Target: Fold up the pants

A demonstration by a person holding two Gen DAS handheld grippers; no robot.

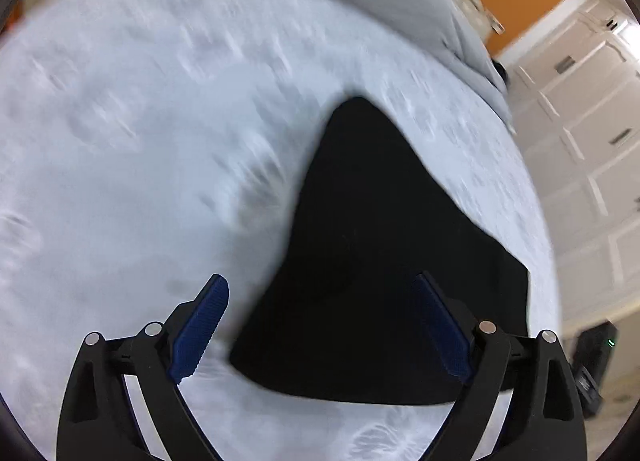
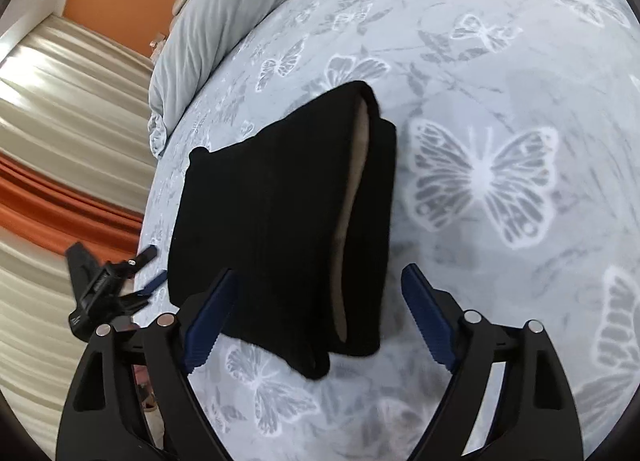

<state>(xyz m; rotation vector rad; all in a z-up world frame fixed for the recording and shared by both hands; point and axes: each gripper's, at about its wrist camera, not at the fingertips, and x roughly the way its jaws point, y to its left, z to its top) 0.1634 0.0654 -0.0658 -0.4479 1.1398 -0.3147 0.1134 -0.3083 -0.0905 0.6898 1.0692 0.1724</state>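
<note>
Both grippers hang with fingers spread wide and nothing between them: the left gripper [image 1: 322, 325] over the near edge of the pants [image 1: 376, 261], the right gripper [image 2: 316, 317] over the same bundle from another side.

The pants [image 2: 280, 221] lie on the bed [image 2: 500, 73] as a compact black stack, several layers deep, with a tan lining showing along the open edge toward 1 o'clock in the right wrist view. Judging by that shape, the folding looks essentially finished; what may remain is a last squaring-up of the loose corner drooping at 6 o'clock of the stack, or nothing at all.

In the right wrist view, the left gripper [image 2: 150, 271] sits at 9 o'clock, just off the stack's edge and apart from it.

Motion blur smears the whole left wrist view, so the butterfly print and the fabric's folds there cannot be read. The black cloth hides its own creases; how many folds it holds is unclear.
</note>
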